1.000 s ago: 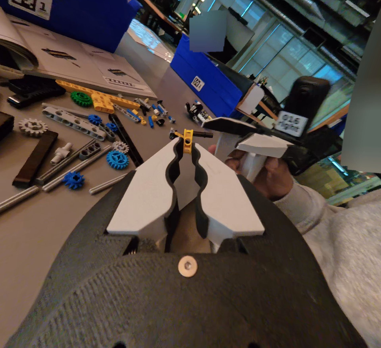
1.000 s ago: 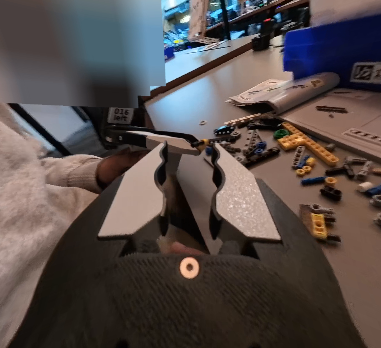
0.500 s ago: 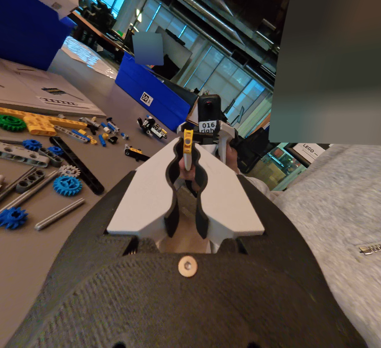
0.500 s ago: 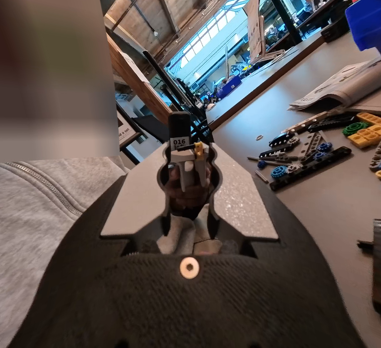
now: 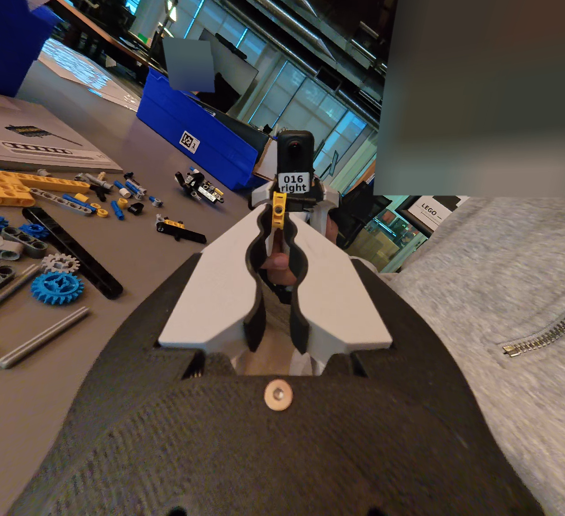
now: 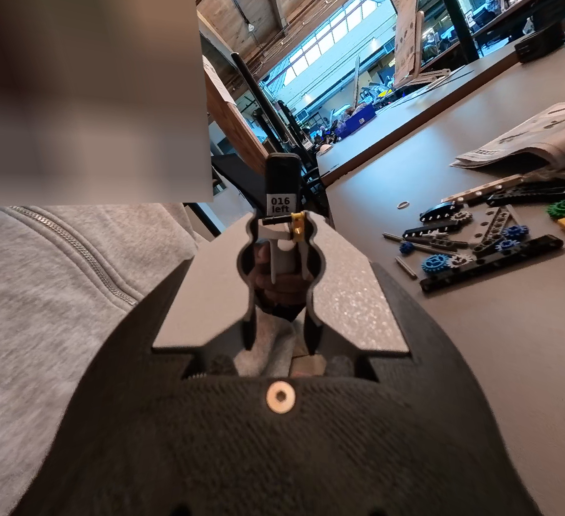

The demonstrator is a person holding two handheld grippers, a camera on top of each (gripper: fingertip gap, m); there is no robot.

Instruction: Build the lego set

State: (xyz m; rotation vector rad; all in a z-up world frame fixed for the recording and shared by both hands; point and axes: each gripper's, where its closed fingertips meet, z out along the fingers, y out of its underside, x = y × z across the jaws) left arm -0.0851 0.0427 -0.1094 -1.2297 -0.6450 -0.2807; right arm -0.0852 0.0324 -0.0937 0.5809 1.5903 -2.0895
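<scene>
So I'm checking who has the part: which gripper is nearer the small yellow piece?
Left. The left gripper is shut on the yellow piece; the right gripper faces it, tips around the black pin sticking from it.

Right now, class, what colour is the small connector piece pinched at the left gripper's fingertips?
Yellow. The connector piece shows best in the left wrist view, held by the left gripper.

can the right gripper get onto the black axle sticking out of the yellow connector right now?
Probably yes. The left gripper pinches only the small yellow plastic connector, leaving the thin black axle protruding bare. The right gripper faces it, jaws apart on either side, nothing between.
</scene>
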